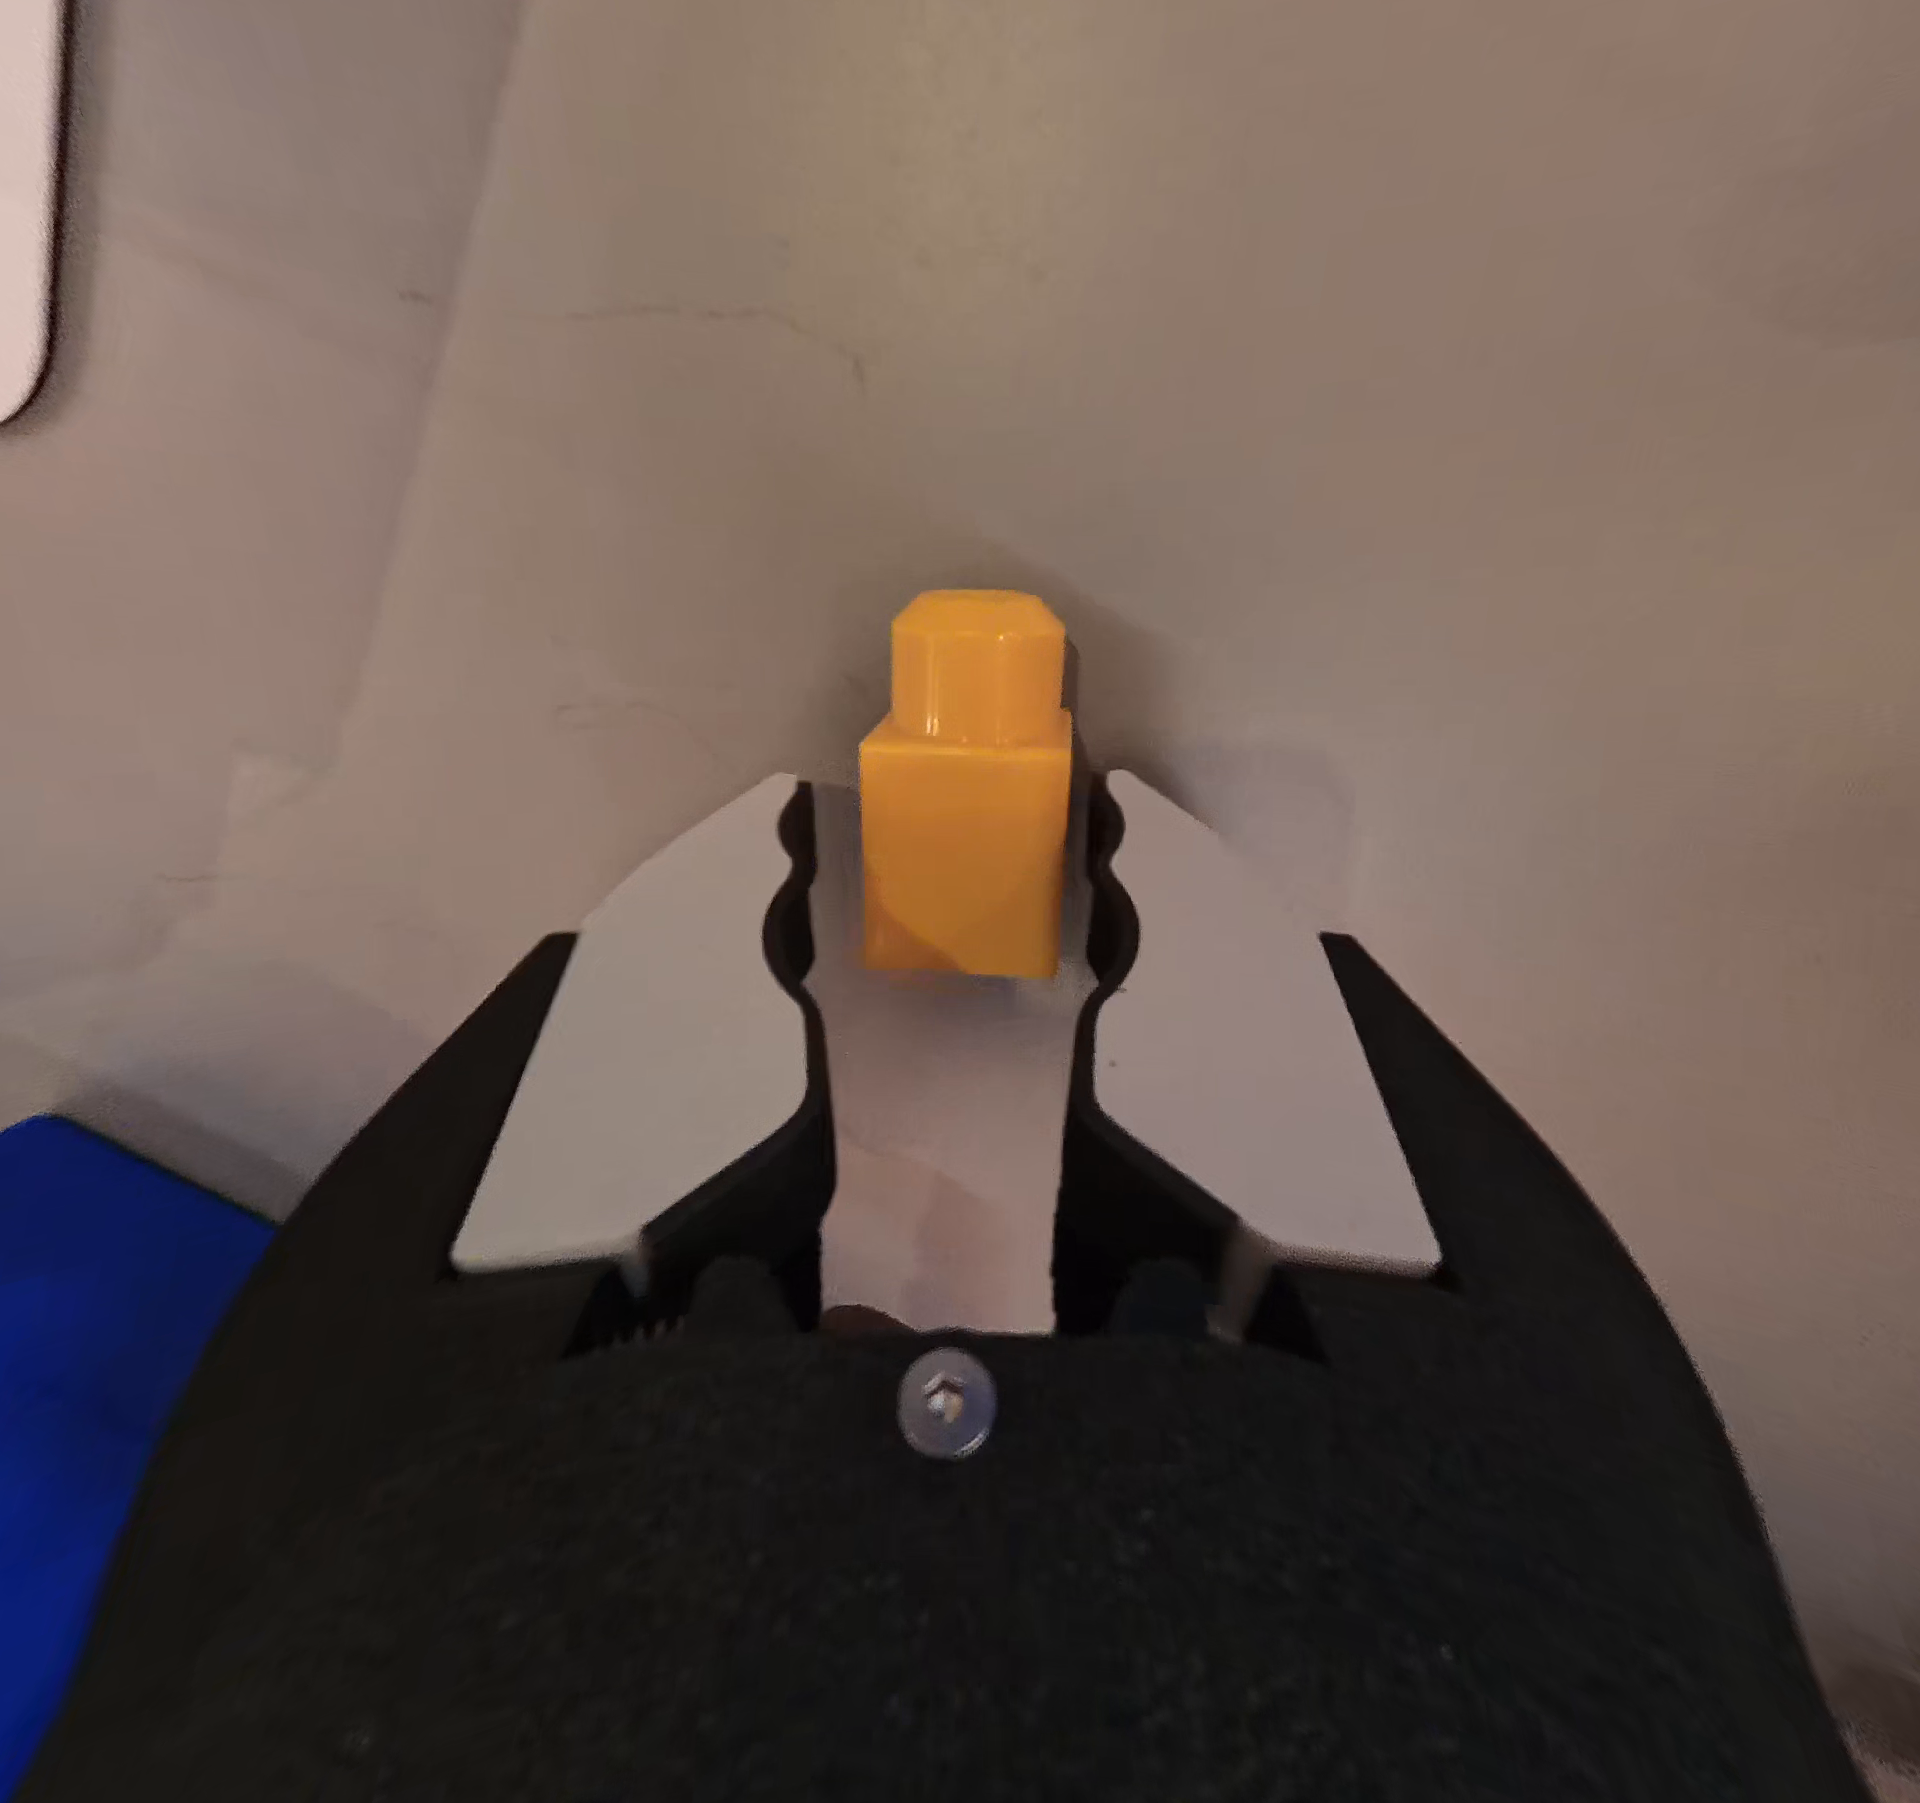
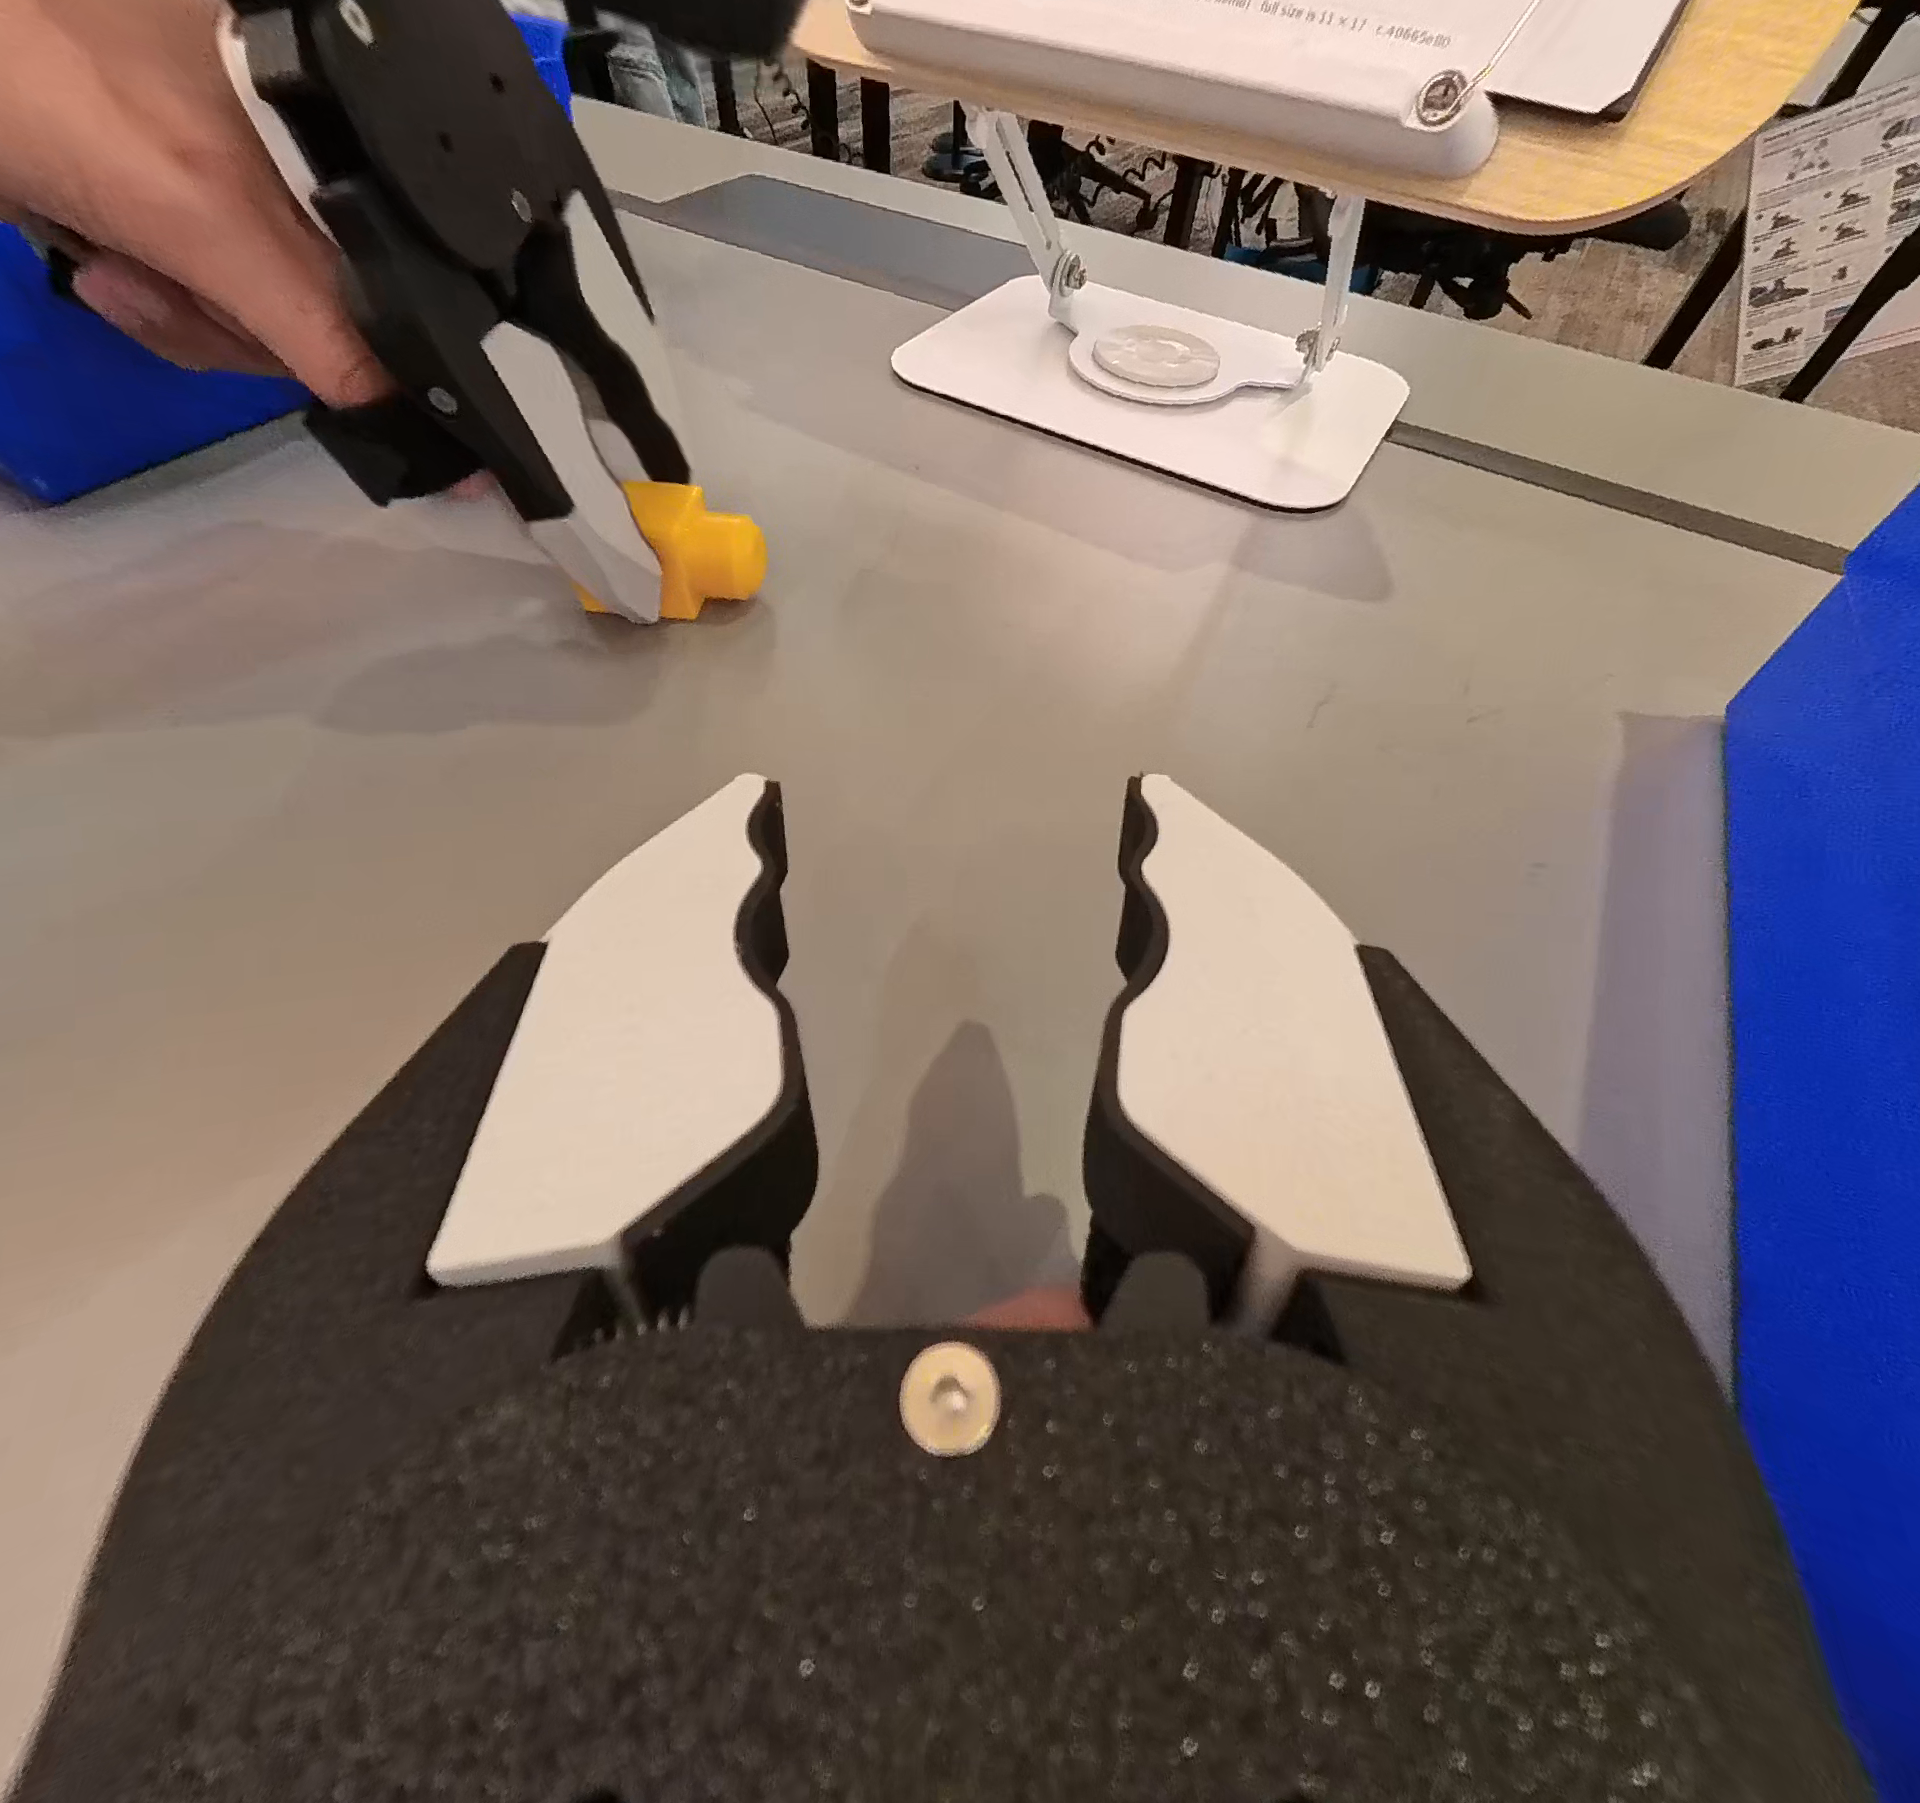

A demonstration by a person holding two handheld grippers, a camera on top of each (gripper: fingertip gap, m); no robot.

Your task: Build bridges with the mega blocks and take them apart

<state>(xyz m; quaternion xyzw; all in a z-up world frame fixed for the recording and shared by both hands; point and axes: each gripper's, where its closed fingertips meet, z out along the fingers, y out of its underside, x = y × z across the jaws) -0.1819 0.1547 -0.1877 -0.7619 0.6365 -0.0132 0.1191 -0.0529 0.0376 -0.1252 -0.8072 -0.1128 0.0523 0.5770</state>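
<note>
A single yellow mega block [image 1: 961, 860] lies on its side on the grey table [image 1: 1351, 506], with its stud pointing away from my left gripper. My left gripper [image 1: 951, 787] is open and its fingers straddle the block, with a narrow gap on each side. The right wrist view shows the same block [image 2: 707, 548] on the table at the far left, with my left gripper [image 2: 634, 548] angled down over it and held by a hand [image 2: 135, 195]. My right gripper [image 2: 951, 797] is open and empty above bare table.
A blue bin [image 2: 104, 382] stands at the far left behind the left gripper and also shows in the left wrist view [image 1: 94, 1338]. Another blue bin [image 2: 1829, 922] is at the right edge. A white stand base [image 2: 1153, 392] holding a printed sheet sits at the table's far side.
</note>
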